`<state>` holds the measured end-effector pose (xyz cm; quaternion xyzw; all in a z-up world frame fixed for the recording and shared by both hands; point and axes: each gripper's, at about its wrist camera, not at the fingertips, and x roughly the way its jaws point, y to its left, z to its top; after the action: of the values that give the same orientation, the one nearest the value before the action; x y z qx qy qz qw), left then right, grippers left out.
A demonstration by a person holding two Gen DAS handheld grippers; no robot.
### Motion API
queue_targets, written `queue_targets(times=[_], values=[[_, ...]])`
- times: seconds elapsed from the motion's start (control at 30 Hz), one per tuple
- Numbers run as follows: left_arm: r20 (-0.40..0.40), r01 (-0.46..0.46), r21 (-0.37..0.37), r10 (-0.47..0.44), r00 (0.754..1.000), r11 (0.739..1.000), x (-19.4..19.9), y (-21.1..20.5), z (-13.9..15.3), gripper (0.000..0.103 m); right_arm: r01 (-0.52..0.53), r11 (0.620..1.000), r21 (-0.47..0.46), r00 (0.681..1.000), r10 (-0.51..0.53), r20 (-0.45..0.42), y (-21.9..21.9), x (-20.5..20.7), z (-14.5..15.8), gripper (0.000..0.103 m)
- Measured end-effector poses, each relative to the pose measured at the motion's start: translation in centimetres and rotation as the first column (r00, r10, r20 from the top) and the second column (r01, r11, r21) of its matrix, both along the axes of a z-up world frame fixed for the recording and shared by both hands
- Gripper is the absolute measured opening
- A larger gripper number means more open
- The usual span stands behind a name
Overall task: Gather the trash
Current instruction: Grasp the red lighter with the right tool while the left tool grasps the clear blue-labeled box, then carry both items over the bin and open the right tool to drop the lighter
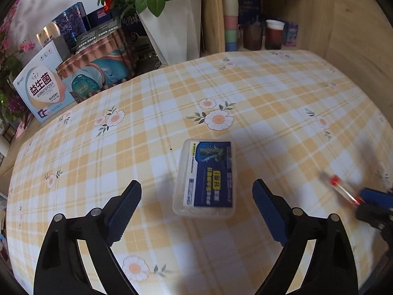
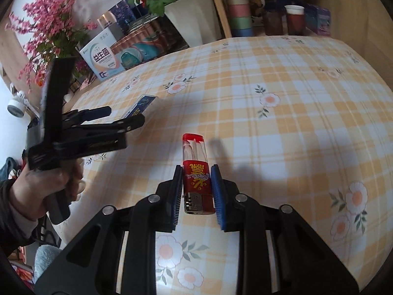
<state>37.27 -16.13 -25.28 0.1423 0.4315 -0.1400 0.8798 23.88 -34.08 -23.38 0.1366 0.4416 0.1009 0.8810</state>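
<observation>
A clear plastic box with a blue label (image 1: 206,177) lies flat on the checked tablecloth. My left gripper (image 1: 196,196) is open, with its blue pads on either side of the box's near end and apart from it. My right gripper (image 2: 196,186) is shut on a red lighter (image 2: 195,172) and holds it above the cloth, its metal head toward the camera. In the left wrist view the lighter (image 1: 343,191) and the right gripper (image 1: 373,201) show blurred at the right edge. In the right wrist view the left gripper (image 2: 118,115) hovers by the box (image 2: 141,104).
At the table's back left stand a white and blue carton (image 1: 41,91), a ribbed tin (image 1: 98,66) and a white flower pot (image 1: 169,27). Stacked cups (image 1: 231,17) and two dark jars (image 1: 273,34) sit on a wooden shelf at the back. A wooden wall rises on the right.
</observation>
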Motion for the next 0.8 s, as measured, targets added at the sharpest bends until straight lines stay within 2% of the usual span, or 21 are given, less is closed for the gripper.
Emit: queue_targets(times=[0.07, 0.13, 0.2, 0.37, 0.63, 0.8], values=[[-0.019, -0.008, 0.015, 0.009, 1.000, 1.000, 0.7, -0.4, -0.7, 0.084, 0.012, 1.000, 0.010, 1.000, -0.012, 0.001, -0.5, -0.6, 0.2, 0.026], [-0.052, -0.015, 0.030, 0.017, 0.999, 0.999, 1.2, -0.5, -1.4, 0.072, 0.019, 1.000, 0.007, 1.000, -0.019, 0.005, -0.8, -1.1, 0.4, 0.026], [-0.059, -0.014, 0.007, 0.014, 0.998, 1.000, 0.9, -0.5, -1.4, 0.055, 0.023, 1.000, 0.001, 1.000, -0.023, 0.012, -1.0, -1.6, 0.7, 0.026], [-0.047, 0.012, 0.029, -0.010, 0.999, 1.000, -1.1, -0.4, -1.0, 0.055, 0.038, 0.999, 0.015, 0.999, -0.038, 0.030, -1.2, -3.0, 1.4, 0.026], [-0.037, 0.028, -0.007, -0.028, 0.999, 1.000, -5.9, 2.5, 2.0, 0.054, 0.006, 0.999, 0.032, 0.998, -0.008, 0.056, 1.3, -5.5, 2.6, 0.026], [-0.050, -0.016, -0.066, 0.012, 0.999, 0.998, -10.2, 6.1, 4.6, 0.054, -0.037, 0.999, 0.029, 0.997, 0.035, 0.073, 4.0, -7.8, 3.5, 0.026]])
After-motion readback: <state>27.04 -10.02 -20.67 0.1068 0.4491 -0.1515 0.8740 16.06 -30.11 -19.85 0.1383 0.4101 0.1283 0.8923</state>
